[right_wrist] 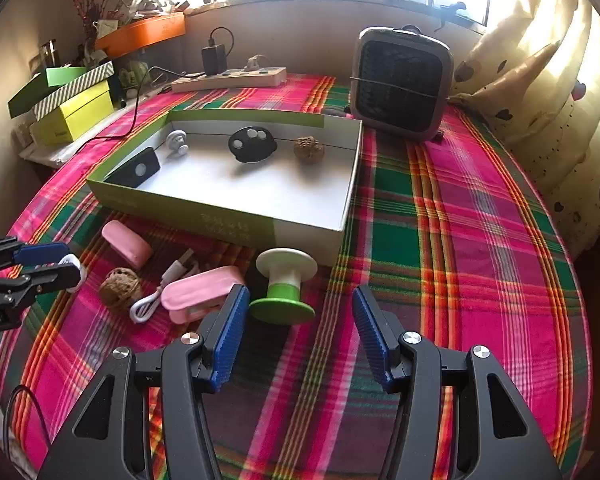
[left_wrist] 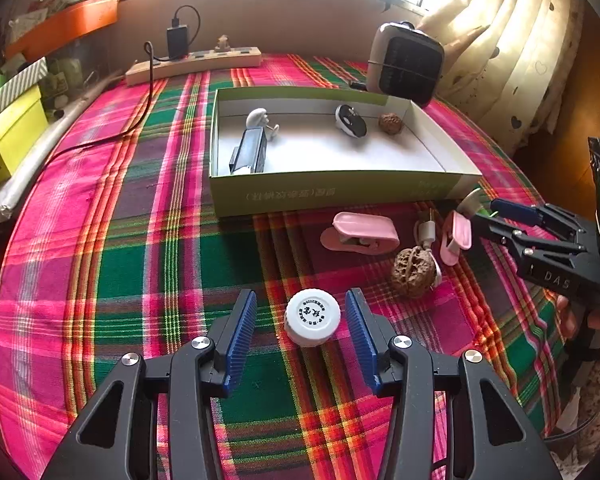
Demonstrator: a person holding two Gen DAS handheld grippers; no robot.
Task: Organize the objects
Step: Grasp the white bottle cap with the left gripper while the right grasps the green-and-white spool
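Note:
My left gripper [left_wrist: 301, 310] is open, its jaws either side of a white bottle cap [left_wrist: 312, 317] on the plaid cloth. My right gripper [right_wrist: 298, 314] is open and empty, just short of a green and white spool [right_wrist: 284, 285]. Two pink clips [left_wrist: 360, 233] [left_wrist: 456, 237], a white cable [right_wrist: 156, 296] and a walnut [left_wrist: 414, 268] lie in front of the green box [left_wrist: 332, 194]. The box holds a black device [left_wrist: 250, 152], a white knob [left_wrist: 260, 120], a black remote [right_wrist: 252, 144] and a second walnut [left_wrist: 391, 123].
A small heater [right_wrist: 400, 84] stands behind the box at the right. A power strip [left_wrist: 196, 63] with a charger lies along the back wall. Yellow and green boxes [right_wrist: 72, 112] are stacked at the left. A curtain [right_wrist: 540, 100] hangs at the right.

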